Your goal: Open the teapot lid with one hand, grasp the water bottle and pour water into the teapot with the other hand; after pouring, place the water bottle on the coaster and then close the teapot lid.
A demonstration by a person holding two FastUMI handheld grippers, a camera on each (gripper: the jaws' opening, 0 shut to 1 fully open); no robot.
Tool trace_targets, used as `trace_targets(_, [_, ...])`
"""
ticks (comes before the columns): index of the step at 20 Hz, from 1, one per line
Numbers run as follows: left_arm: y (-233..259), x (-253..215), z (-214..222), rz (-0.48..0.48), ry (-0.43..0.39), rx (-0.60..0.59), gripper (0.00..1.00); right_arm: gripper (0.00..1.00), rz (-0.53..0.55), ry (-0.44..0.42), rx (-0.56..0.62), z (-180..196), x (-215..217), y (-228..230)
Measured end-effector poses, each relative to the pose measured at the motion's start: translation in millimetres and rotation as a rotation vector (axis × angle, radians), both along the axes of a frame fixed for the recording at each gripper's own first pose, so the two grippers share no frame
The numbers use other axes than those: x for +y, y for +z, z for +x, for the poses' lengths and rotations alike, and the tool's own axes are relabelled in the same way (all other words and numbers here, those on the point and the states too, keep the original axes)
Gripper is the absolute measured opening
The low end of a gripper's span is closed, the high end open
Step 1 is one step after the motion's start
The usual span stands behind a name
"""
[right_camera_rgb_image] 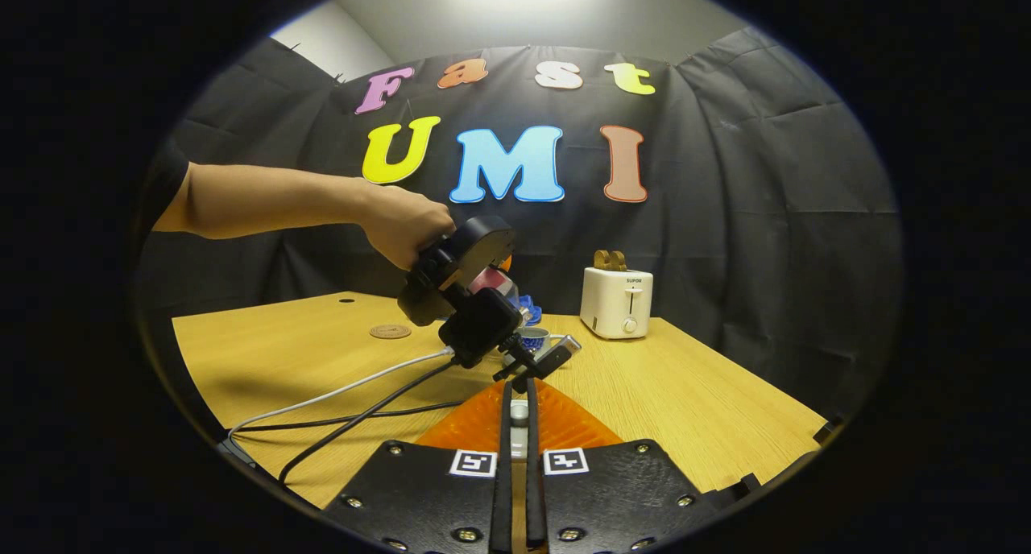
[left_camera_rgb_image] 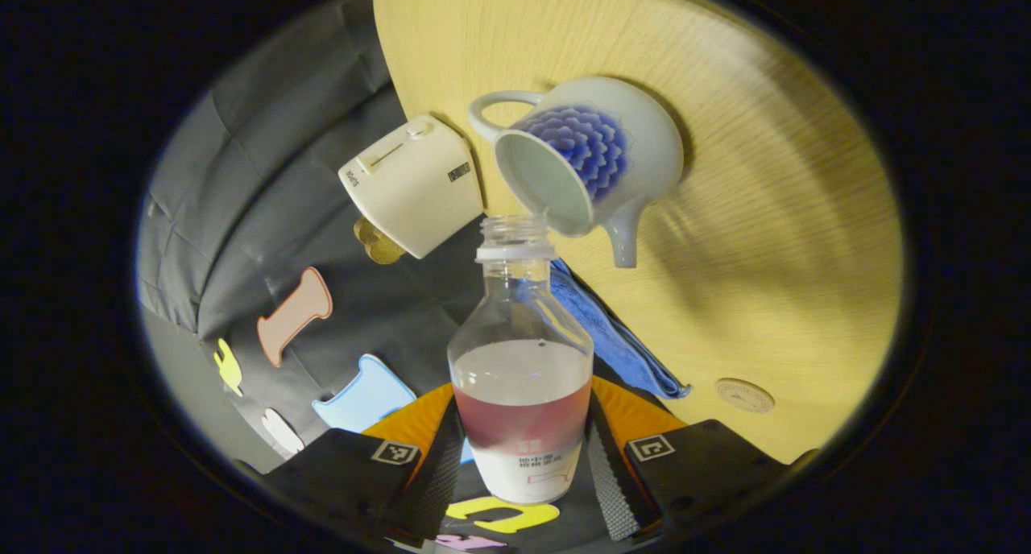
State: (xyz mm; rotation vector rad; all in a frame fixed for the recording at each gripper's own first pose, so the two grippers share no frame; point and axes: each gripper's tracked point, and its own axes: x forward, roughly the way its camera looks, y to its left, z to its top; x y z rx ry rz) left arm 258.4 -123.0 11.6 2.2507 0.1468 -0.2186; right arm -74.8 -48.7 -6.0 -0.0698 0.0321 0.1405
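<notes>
In the left gripper view my left gripper (left_camera_rgb_image: 522, 465) is shut on a clear water bottle (left_camera_rgb_image: 520, 377), uncapped and part full. The bottle's open mouth sits right at the rim of the white teapot (left_camera_rgb_image: 592, 163) with a blue flower pattern, whose top is open. No stream of water shows. In the right gripper view my right gripper (right_camera_rgb_image: 519, 415) is shut on a small white piece, apparently the teapot lid's knob (right_camera_rgb_image: 519, 413), held above the table's near side. Farther off there, a hand (right_camera_rgb_image: 403, 224) tilts the left gripper and bottle (right_camera_rgb_image: 493, 282) over the teapot (right_camera_rgb_image: 533, 338).
A white toaster (right_camera_rgb_image: 617, 300) stands at the back right of the wooden table (right_camera_rgb_image: 693, 409). A round coaster (right_camera_rgb_image: 390, 331) lies at the back left, and it shows near the table edge (left_camera_rgb_image: 745, 394). A blue cloth (left_camera_rgb_image: 612, 336) lies by the teapot. Cables (right_camera_rgb_image: 354, 401) trail across the table's left.
</notes>
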Motion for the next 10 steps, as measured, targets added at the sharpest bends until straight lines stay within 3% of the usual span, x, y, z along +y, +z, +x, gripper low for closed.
trace_targets(10, [-6.4, -3.9, 1.7, -0.059, -0.019, 0.023, 0.86, 0.07, 0.003, 0.0, 0.007, 0.1, -0.3, -1.4])
